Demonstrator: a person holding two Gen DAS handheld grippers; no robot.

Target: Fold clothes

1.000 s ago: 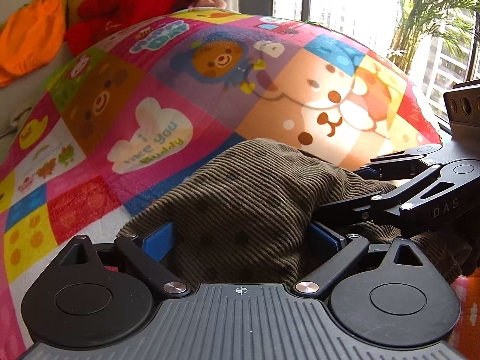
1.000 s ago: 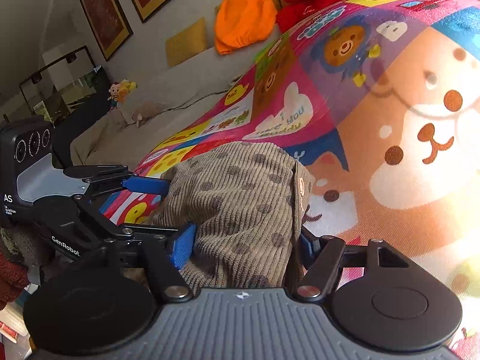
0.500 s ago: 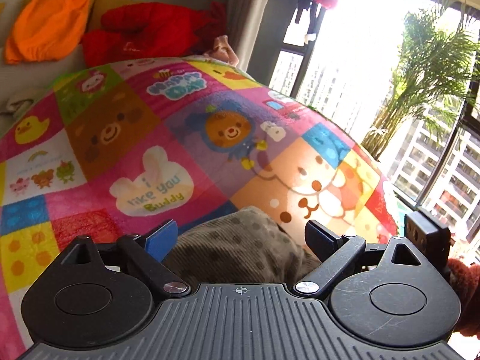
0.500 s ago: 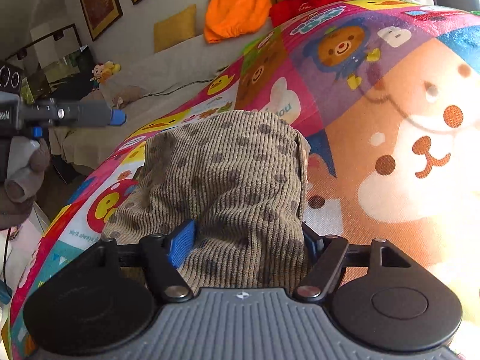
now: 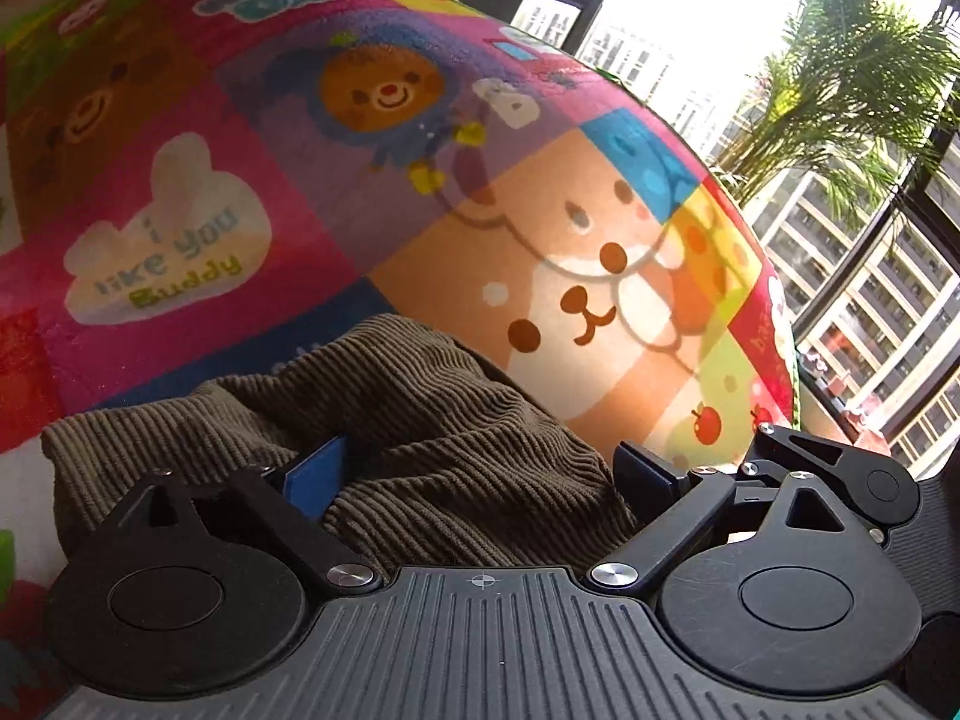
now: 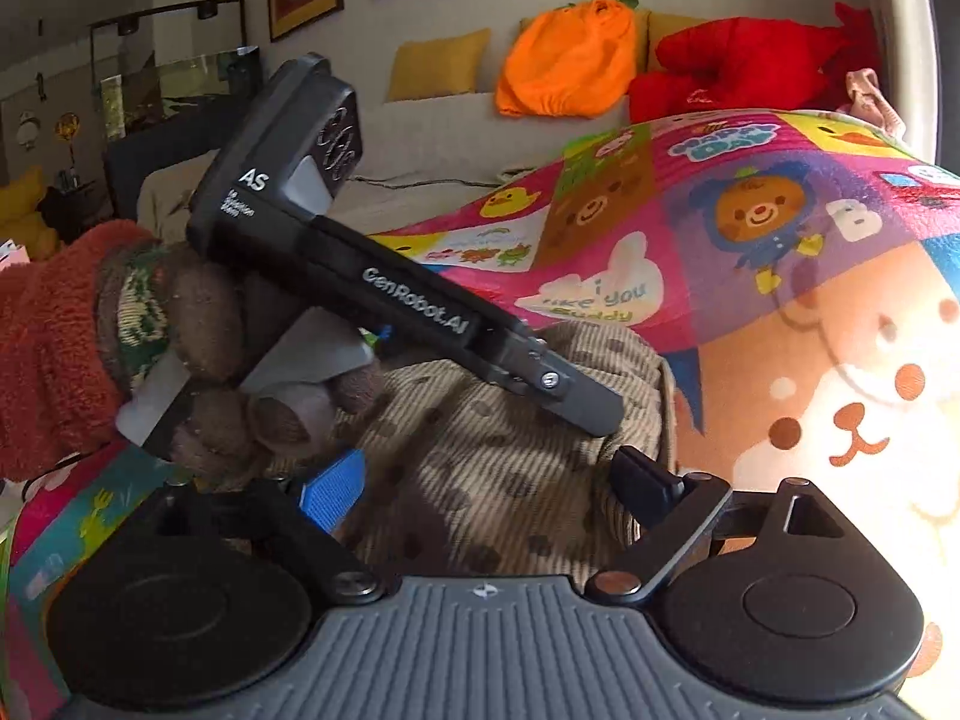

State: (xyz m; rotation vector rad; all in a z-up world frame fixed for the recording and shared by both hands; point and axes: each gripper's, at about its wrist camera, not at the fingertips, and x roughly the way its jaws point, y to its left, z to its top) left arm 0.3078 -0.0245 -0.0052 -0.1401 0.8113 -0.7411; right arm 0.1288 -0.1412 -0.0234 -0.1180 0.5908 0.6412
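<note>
left wrist view shows your left gripper (image 5: 480, 468) spread wide over the corduroy garment (image 5: 420, 414) on the mat (image 5: 420, 192), right gripper (image 6: 486, 480) likewise gaping, gripping nothing, likely pressing folds flat.

A: Where is there room to pass?
B: Beyond the bunched brown corduroy garment (image 5: 414, 426), the bright patchwork cartoon play mat (image 5: 336, 192) lies bare to its far edge.
A: And in the way?
B: The left gripper (image 6: 576, 408), held in a brown knitted glove (image 6: 198, 360), slants over the garment's left side, just ahead of the right gripper (image 6: 486, 489)
</note>
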